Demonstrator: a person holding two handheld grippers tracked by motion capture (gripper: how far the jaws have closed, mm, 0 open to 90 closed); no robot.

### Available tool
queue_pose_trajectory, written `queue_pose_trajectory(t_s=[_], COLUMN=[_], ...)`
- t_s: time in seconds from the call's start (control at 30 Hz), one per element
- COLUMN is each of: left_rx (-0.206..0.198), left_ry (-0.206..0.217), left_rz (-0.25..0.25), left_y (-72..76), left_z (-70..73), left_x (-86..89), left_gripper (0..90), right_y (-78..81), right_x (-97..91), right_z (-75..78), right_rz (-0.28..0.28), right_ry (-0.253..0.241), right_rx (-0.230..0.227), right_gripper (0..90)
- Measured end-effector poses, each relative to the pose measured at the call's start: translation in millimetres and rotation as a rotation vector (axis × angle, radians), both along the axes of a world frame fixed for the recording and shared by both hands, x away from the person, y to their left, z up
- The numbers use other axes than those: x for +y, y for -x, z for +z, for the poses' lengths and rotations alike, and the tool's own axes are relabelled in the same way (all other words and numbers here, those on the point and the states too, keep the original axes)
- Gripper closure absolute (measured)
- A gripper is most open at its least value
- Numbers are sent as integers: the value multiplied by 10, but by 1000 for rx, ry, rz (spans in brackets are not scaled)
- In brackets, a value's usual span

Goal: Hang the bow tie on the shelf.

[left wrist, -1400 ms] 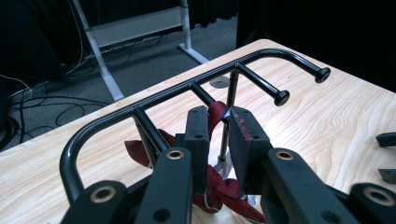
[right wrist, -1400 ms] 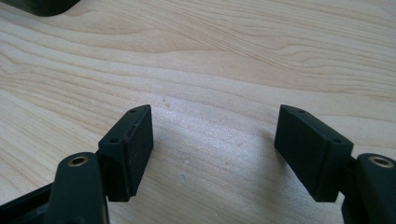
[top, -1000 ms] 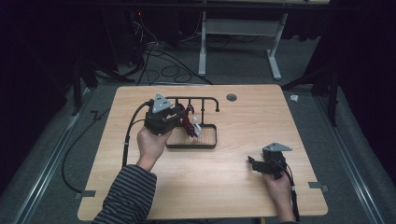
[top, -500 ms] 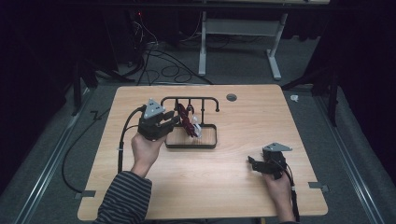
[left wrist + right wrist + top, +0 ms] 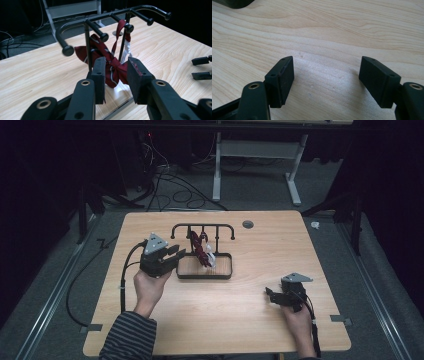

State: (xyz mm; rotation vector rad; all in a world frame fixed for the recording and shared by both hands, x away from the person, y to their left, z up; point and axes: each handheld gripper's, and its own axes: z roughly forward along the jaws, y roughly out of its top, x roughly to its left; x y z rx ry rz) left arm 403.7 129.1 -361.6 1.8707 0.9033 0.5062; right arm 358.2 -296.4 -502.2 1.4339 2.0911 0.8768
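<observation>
high view: left claw (image 5: pixel 176 254) sits by the rack (image 5: pixel 202 226), where the red bow tie (image 5: pixel 199 247) hangs
left gripper view: jaws have just been opening, bow tie (image 5: pixel 110 67) loose between them; step looks like letting go, next back away
right gripper view: right claw (image 5: pixel 325 80) wide open, empty, over the desk (image 5: pixel 337 30)

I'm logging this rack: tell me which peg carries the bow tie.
The middle peg, third of the five knobbed tips: the strap of the red bow tie loops over it, while the other four are bare.
</observation>
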Motion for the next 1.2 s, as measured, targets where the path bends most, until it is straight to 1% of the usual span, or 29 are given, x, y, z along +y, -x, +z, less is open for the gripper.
queue_pose_trajectory(t_s=[0.13, 0.23, 0.33, 0.8, 1.2], left_rx=[4, 2, -1, 5, 3], left_ry=[3, 1, 9, 23, 30], left_rz=[6, 9, 14, 26, 30], left_y=[18, 31, 54, 124, 175], left_z=[-17, -16, -9, -46, -61], left_x=[45, 60, 93, 170, 201], left_gripper=[686, 684, 682, 677, 675], right_y=[-1, -1, -1, -1, -1], right_x=[-1, -1, -1, 0, -1], right_z=[0, 0, 0, 0, 0], right_rz=[1, 1, 1, 0, 1], right_ry=[1, 1, 1, 0, 1], right_rx=[-1, -1, -1, 0, -1], right_gripper=[295, 295, 294, 295, 295])
